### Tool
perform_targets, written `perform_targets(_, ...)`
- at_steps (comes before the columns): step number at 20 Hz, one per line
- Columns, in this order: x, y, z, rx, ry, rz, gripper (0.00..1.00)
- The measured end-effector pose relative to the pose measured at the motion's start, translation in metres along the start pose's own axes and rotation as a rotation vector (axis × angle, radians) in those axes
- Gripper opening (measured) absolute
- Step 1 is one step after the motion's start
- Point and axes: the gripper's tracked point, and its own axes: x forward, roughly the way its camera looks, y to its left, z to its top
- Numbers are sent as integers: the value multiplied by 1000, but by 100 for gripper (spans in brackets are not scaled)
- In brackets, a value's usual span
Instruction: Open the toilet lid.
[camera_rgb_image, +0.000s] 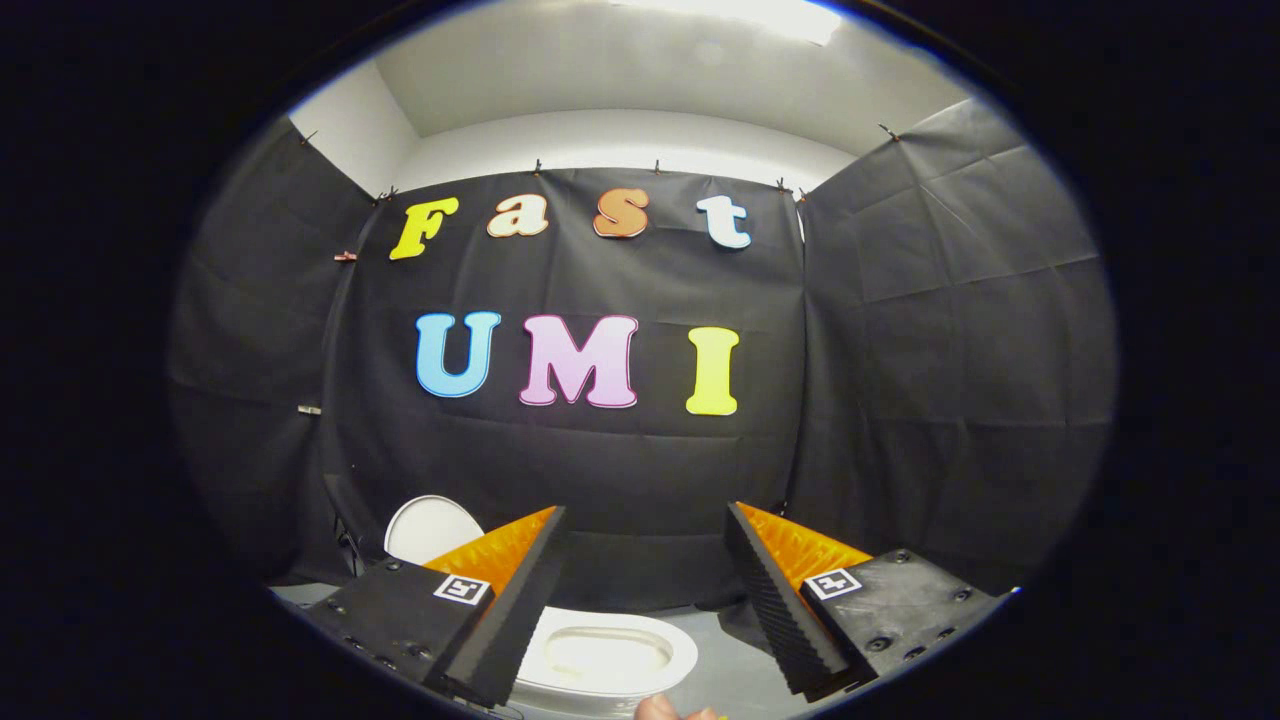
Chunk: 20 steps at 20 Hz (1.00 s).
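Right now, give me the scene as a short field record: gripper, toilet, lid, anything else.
gripper: open, fingers wide apart, nothing between them
toilet bowl: white, below and between the fingers, seat ring and opening exposed
toilet lid: white, raised upright, beyond the left finger against the black cloth wall
contact: fingers touch neither lid nor bowl
task state: lid appears already open
other: a fingertip below the bowl

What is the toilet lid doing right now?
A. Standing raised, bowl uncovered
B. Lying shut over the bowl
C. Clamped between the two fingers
A: the white lid stands up behind the left finger, the bowl lies uncovered below, and the gripper is open on nothing.
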Motion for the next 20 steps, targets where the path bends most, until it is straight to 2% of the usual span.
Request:
perform_targets(9, -3, -8, 5, 32, -18, -36, 98)
perform_targets(20, -9, -4, 12, 13, -38, -54, 98)
